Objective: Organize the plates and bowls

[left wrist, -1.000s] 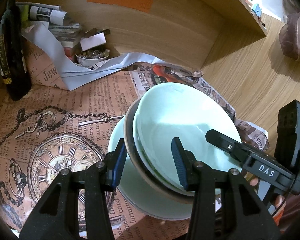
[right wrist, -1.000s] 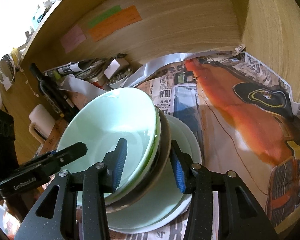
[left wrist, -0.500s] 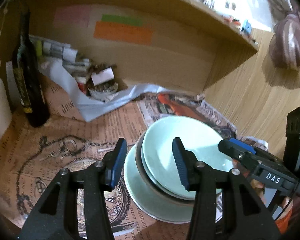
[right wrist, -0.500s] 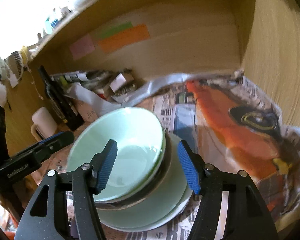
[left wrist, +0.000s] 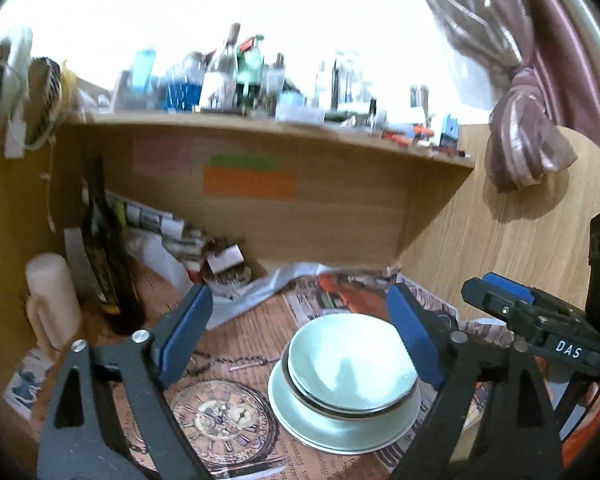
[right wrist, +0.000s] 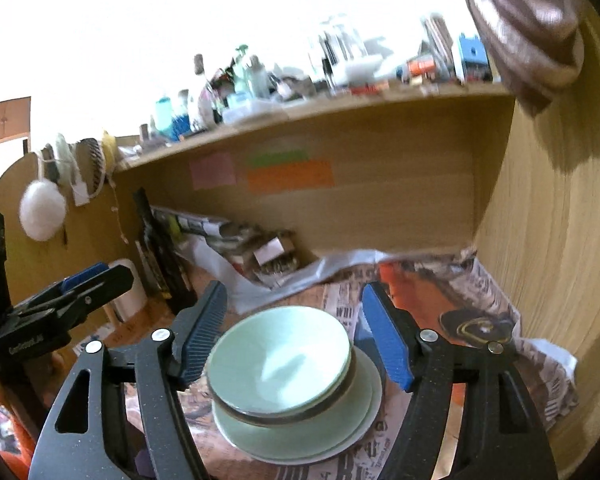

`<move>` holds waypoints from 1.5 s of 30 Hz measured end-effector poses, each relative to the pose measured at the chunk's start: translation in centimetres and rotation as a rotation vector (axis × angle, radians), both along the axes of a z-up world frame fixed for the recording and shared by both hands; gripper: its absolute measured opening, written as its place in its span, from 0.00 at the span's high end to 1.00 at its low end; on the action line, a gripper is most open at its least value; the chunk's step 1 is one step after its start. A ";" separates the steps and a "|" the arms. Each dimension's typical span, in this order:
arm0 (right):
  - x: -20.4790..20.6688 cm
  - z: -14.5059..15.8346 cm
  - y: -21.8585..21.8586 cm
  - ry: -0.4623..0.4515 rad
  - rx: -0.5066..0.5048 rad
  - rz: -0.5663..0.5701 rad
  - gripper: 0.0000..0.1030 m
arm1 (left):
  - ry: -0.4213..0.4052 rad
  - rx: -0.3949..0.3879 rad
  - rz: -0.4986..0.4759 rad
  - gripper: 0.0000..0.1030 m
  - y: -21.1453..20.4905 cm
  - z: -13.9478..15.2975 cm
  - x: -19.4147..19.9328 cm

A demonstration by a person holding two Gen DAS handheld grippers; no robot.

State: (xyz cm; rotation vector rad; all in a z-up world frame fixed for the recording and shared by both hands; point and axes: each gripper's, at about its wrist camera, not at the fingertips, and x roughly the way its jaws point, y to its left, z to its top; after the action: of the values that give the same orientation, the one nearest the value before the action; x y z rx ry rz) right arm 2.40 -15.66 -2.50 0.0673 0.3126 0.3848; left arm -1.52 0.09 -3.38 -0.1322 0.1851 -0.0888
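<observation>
Under the shelf (left wrist: 260,128), bowls (left wrist: 350,364) sit stacked on plates (left wrist: 340,428), newspaper (left wrist: 236,344) bare all round; left gripper (left wrist: 300,340) and right gripper (right wrist: 296,336) both opening, empty, clear above the rims.

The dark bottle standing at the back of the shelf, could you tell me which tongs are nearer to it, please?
Left. The left tongs hang open just right of the dark bottle; the right tongs, also open, sit further right, beyond the stacked bowls.
</observation>
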 end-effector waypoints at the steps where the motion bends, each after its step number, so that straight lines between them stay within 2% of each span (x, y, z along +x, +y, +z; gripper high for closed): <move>1: -0.3 0.1 0.0 -0.011 0.002 0.000 0.26 | -0.011 0.005 0.002 0.08 -0.1 0.2 -0.4; 3: -1.1 0.4 0.2 -0.038 0.001 -0.001 0.21 | -0.028 0.010 0.007 0.03 -0.2 0.4 -1.2; 7: -2.3 1.0 0.6 -0.073 -0.012 0.004 0.16 | -0.051 0.027 0.011 0.02 -0.6 0.8 -2.5; 11: -3.1 1.2 0.4 -0.092 -0.002 -0.003 0.00 | -0.065 0.046 0.024 0.02 -0.9 0.8 -3.2; 45: -3.5 0.8 0.6 -0.093 0.008 -0.015 0.00 | -0.056 0.049 0.006 0.00 -0.7 0.4 -2.9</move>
State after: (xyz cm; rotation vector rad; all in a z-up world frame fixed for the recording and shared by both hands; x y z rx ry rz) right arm -1.07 -15.09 -1.68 0.0595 0.2183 0.3727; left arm -4.43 -0.65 -3.01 -0.0816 0.1313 -0.0823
